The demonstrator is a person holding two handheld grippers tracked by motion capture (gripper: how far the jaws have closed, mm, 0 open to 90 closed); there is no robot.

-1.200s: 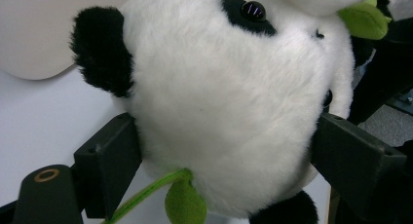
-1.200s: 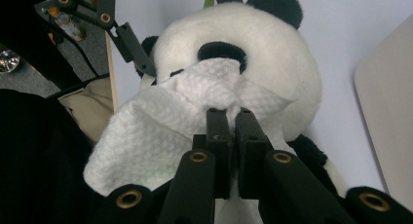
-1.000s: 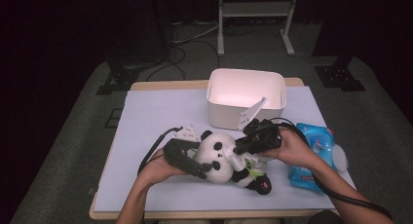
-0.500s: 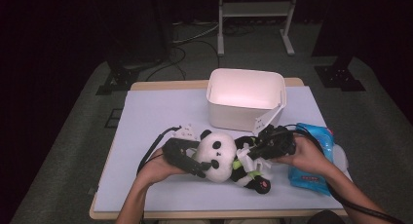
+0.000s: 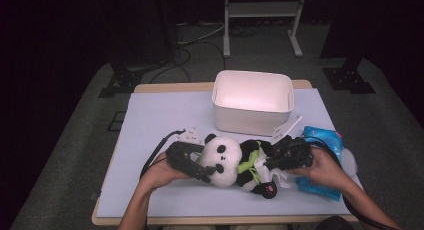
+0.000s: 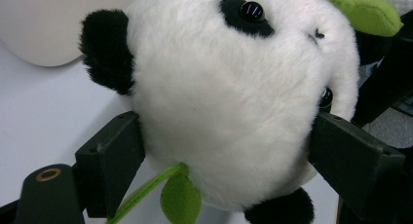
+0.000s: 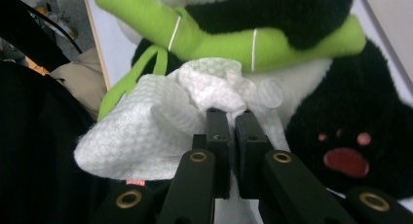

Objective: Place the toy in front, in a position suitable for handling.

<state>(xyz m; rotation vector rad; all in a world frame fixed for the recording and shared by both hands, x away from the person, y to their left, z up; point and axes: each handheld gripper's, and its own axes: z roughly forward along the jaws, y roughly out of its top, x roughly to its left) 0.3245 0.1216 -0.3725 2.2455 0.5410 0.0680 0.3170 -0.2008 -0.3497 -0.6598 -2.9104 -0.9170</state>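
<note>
A plush panda [image 5: 227, 162] holding a green bamboo stalk lies on its back on the white table [image 5: 165, 115], near the front. My left gripper [image 5: 206, 169] is shut on its head, and the left gripper view has the head [image 6: 234, 97] squeezed between the two jaws [image 6: 226, 151]. My right gripper [image 5: 274, 162] is shut on a crumpled white wipe [image 7: 146, 131]. It holds the wipe against the panda's belly, just under the bamboo [image 7: 214, 44]. The panda's black foot with pink pads [image 7: 346, 160] lies to the right of the jaws [image 7: 233, 121].
A white bin [image 5: 252, 102] stands just behind the panda. Under the right hand, at the table's right edge, lies a blue wipe pack [image 5: 325, 140]. A thin white stick [image 5: 287, 129] rests between the bin and the right gripper. Both forearms come in from the front edge.
My right hand has come down and toward the front right, bringing the wipe from above the panda onto its body. The left gripper and the head have stayed put.
</note>
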